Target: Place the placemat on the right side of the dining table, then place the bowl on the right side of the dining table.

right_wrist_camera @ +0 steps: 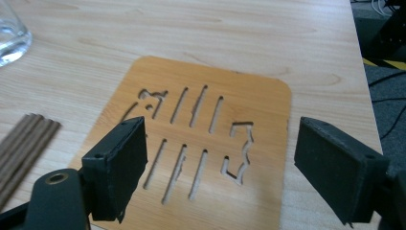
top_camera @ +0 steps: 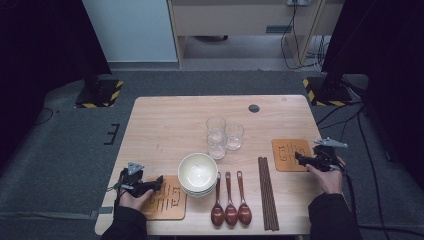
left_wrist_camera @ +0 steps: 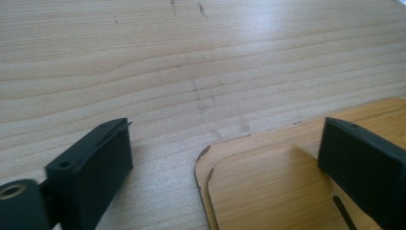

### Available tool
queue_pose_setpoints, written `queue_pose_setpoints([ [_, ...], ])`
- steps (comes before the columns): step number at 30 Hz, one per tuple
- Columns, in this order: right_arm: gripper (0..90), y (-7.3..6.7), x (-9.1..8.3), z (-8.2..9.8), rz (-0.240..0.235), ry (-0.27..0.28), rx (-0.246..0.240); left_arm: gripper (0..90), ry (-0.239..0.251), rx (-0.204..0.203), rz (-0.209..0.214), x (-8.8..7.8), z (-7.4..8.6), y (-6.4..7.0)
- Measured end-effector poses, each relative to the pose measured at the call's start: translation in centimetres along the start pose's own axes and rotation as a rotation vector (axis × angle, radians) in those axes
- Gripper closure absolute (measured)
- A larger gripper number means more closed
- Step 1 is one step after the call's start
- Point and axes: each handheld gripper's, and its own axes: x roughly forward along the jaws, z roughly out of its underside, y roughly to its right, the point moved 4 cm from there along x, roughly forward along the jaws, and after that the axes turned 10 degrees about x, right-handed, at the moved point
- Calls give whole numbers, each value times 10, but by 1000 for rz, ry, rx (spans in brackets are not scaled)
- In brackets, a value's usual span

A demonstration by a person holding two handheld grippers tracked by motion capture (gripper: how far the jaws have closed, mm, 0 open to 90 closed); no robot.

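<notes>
Left claw (top_camera: 159, 181): held in the person's left hand at the near left of the table (top_camera: 165, 120); its jaws are spread wide and nothing is pinched between them.
Left coasters (top_camera: 169, 201): two thin wooden coasters are stacked just under that claw, the upper one slightly offset from the lower; in the left gripper view one jaw is seen over the stack (left_wrist_camera: 268, 182) and the other over bare wood.
Right claw (top_camera: 298, 156): held in the person's right hand at the right edge of the table; its jaws are spread wide, with nothing gripped.
Right coaster (right_wrist_camera: 206, 143): a single wooden coaster with cut-out slots is seen lying flat beneath and between the open jaws.
Chopsticks (top_camera: 267, 192): dark sticks laid side by side, left of the right coaster.
Spoons (top_camera: 230, 202): three brown spoons, in a row beside the chopsticks.
Bowls (top_camera: 198, 173): a cream stack, between the spoons and the left coasters.
Glasses (top_camera: 222, 136): three clear ones, clustered behind the bowls.
</notes>
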Motion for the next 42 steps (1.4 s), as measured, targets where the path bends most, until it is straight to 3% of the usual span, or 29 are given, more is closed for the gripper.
queue_pose_setpoints([
  [3, 191, -4, -4, -4, -20, 15, 4, 153, -14, -5, 0, -5, -2, -1],
  [10, 199, -13, -13, -10, -45, 42, -13, 257, 73, 13, 13, -20, -15, 4],
  [15, 203, -21, -20, -15, -61, 44, -44, 275, 127, 11, 23, -29, -21, 1],
  [26, 191, -33, -29, -24, -95, 71, -50, 323, 171, -5, 58, -40, -29, 4],
  [35, 194, -47, -44, -36, -125, 133, -54, 363, 236, -20, 92, -53, -40, 6],
  [42, 229, -64, -48, -41, -166, 128, -105, 376, 251, -22, 122, -56, -45, 12],
])
